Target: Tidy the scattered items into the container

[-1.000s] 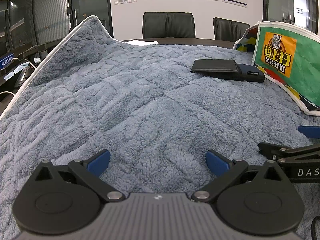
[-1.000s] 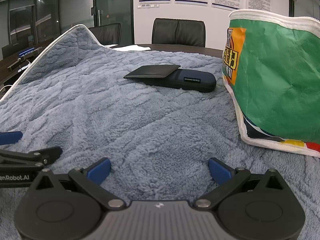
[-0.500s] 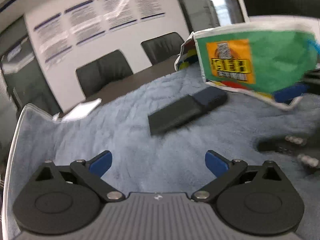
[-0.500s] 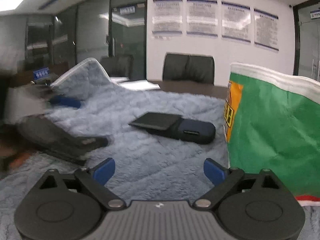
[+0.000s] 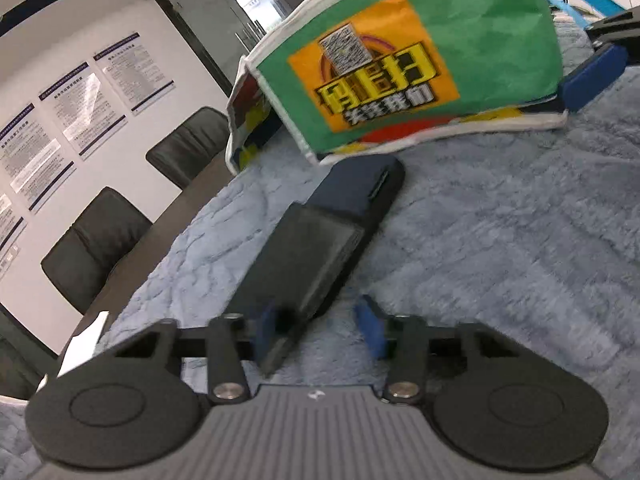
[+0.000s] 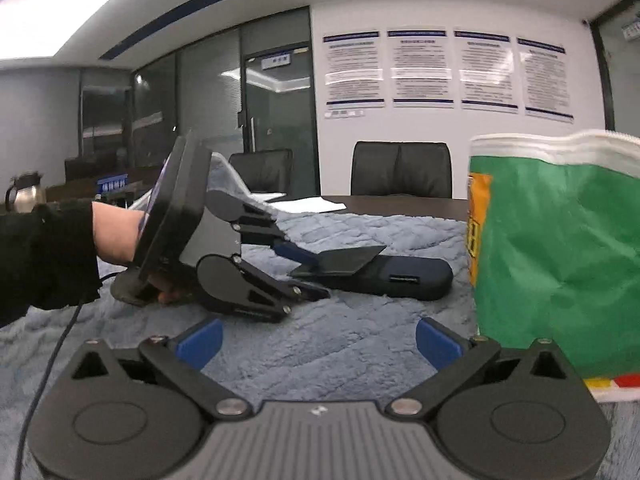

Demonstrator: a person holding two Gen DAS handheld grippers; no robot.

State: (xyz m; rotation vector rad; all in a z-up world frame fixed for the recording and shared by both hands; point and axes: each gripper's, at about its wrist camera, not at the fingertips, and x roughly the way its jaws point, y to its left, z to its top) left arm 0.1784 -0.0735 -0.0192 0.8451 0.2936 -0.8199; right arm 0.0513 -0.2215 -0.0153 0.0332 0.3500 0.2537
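Observation:
A flat black wallet (image 5: 304, 256) lies partly on a dark blue zip case (image 5: 360, 188) on the grey-blue blanket (image 5: 500, 240). My left gripper (image 5: 320, 330) is turned on its side, jaws partly closed around the wallet's near end; whether the pads touch it I cannot tell. The right wrist view shows that gripper (image 6: 308, 268) at the wallet (image 6: 344, 260) and case (image 6: 400, 278). The green bag (image 5: 400, 56) stands just behind the case and also shows at the right of the right wrist view (image 6: 560, 248). My right gripper (image 6: 316, 346) is open and empty, near the bag.
Black office chairs (image 6: 400, 174) and a dark table edge (image 6: 400, 204) stand behind the blanket. White paper (image 6: 308, 204) lies on the table. The blanket's raised corner (image 6: 224, 168) is at the far left. A cable (image 6: 48, 364) trails from the left hand.
My left gripper has moved forward to the wallet, rolled sideways and narrowed its jaws around the wallet's end. My right gripper has risen slightly and stayed open beside the bag.

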